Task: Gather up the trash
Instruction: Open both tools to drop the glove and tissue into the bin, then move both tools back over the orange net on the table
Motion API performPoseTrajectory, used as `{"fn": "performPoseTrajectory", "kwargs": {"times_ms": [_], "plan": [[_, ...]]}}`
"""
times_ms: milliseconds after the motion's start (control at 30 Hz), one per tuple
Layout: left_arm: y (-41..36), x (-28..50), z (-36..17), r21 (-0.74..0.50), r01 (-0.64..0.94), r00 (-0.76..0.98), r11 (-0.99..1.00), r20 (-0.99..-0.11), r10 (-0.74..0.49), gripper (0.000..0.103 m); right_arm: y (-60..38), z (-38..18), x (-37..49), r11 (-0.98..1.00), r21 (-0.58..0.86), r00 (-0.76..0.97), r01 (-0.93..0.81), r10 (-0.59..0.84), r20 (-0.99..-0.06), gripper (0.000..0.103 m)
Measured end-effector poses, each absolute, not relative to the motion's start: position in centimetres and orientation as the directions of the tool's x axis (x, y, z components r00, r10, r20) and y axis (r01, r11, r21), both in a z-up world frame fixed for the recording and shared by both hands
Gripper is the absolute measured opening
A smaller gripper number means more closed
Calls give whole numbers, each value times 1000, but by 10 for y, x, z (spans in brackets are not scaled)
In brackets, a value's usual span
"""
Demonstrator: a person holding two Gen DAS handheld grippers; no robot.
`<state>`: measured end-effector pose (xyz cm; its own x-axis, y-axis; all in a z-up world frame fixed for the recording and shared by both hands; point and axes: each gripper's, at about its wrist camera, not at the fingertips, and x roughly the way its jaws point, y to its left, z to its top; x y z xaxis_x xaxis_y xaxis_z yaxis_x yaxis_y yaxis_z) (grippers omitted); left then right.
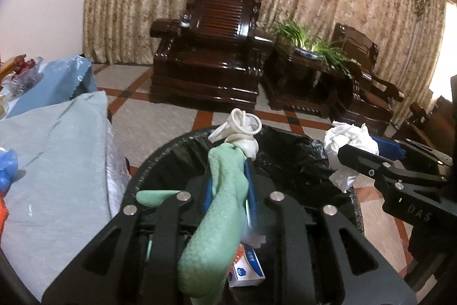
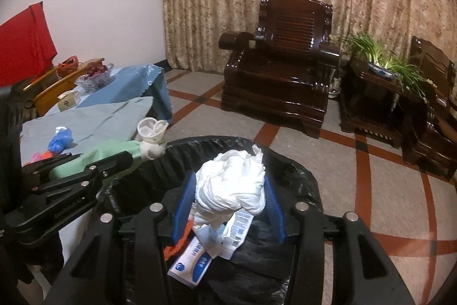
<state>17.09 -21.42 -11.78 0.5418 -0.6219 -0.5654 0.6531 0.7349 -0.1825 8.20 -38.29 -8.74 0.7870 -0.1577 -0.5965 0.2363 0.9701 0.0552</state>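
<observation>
A black-lined trash bin (image 1: 285, 145) (image 2: 288, 162) stands on the floor below both grippers. My left gripper (image 1: 228, 185) is shut on a green rubber glove (image 1: 220, 207) with a white cuff, held over the bin; it also shows in the right wrist view (image 2: 114, 150). My right gripper (image 2: 228, 202) is shut on a crumpled white tissue wad (image 2: 231, 185) over the bin; the wad also shows in the left wrist view (image 1: 348, 142). Inside the bin lie a white-and-blue box (image 2: 191, 265) (image 1: 245, 270) and other scraps.
A table under a pale blue cloth (image 2: 94, 119) stands left of the bin, with a blue crumpled wrapper (image 2: 60, 142), a glass fruit bowl (image 2: 94, 76) and a small box. Dark wooden armchairs (image 2: 282, 70) and a plant stand (image 2: 380, 67) line the curtain.
</observation>
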Motion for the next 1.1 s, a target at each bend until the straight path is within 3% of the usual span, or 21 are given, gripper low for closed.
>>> {"fn": "performPoseTrajectory", "kwargs": {"times_ms": [33,100,167,300,433,1100], "plan": [[-215,171,-120,-194,660,526,726,-569,-631,34,-386,-89,82,968,54,782,247,-166,-600,57],[-213,172,-123,-200,660,522,724,-570,-634,45,-390,-91,79,963,53,779,264,-181,-601,68],[-207,173,-124,-194,657,528,729,-572,-628,50,-392,-91,76,959,48,778,280,-197,-596,78],[-185,174,-122,-177,624,569,761,-565,-598,69,-389,-88,72,957,42,791,287,-212,-574,97],[-155,171,-114,-137,581,628,802,-552,-549,84,-375,-84,75,965,59,807,254,-178,-564,97],[41,166,-89,-96,214,813,972,-534,-232,87,-229,-78,137,995,94,831,-42,87,-549,97]]}}
